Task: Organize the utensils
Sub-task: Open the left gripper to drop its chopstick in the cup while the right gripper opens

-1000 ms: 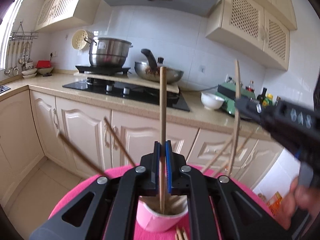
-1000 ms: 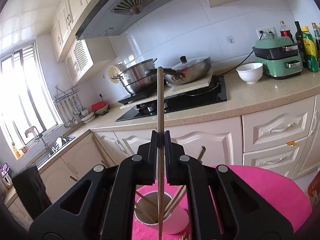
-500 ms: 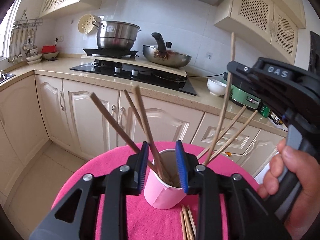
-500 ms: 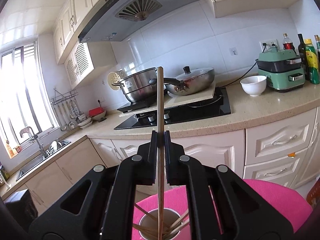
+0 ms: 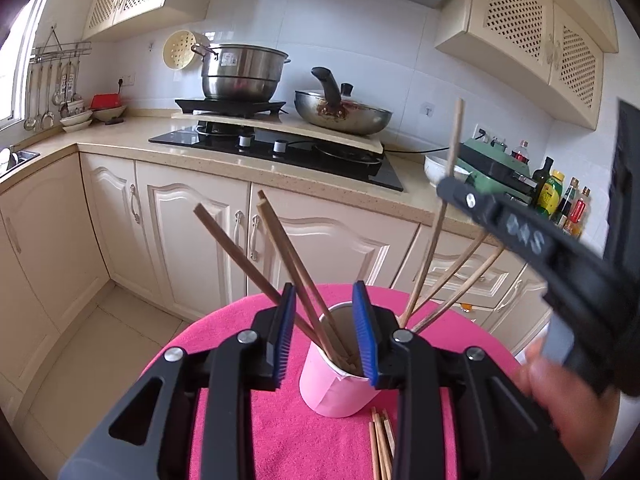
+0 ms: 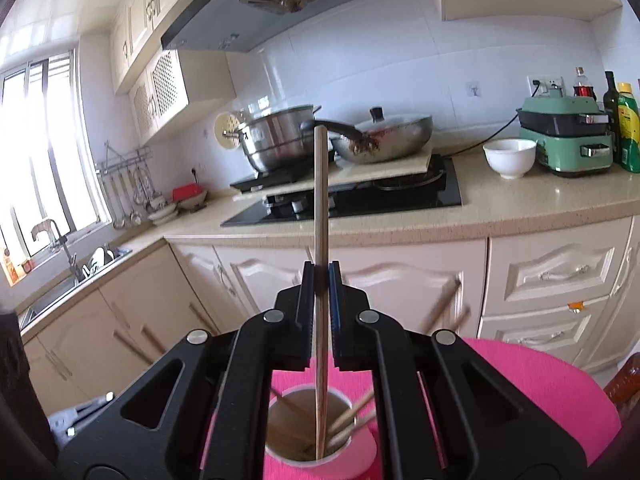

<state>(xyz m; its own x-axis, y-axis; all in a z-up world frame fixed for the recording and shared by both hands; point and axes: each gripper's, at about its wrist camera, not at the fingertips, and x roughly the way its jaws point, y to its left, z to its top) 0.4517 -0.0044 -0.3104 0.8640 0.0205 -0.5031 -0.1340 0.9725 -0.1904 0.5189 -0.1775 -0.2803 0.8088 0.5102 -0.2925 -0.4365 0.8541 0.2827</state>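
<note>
One chopstick (image 6: 320, 240) stands upright, clenched in my right claw (image 6: 320, 292), tip inside the pink cup (image 5: 332, 392) on the pink-covered bench (image 5: 248, 432). I lower straight, then release. Left claw (image 5: 325, 334) is opening, pads clear of the leaning chopsticks (image 5: 296, 268) between them.

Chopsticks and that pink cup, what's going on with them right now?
A person is loading chopsticks into the pink cup on the pink cloth. The right gripper is shut on one upright chopstick, its lower end already inside the cup. The left gripper is opening around the cup's rim and holds nothing. Several chopsticks already lean in the cup, and a few more lie on the cloth beside it.
</note>
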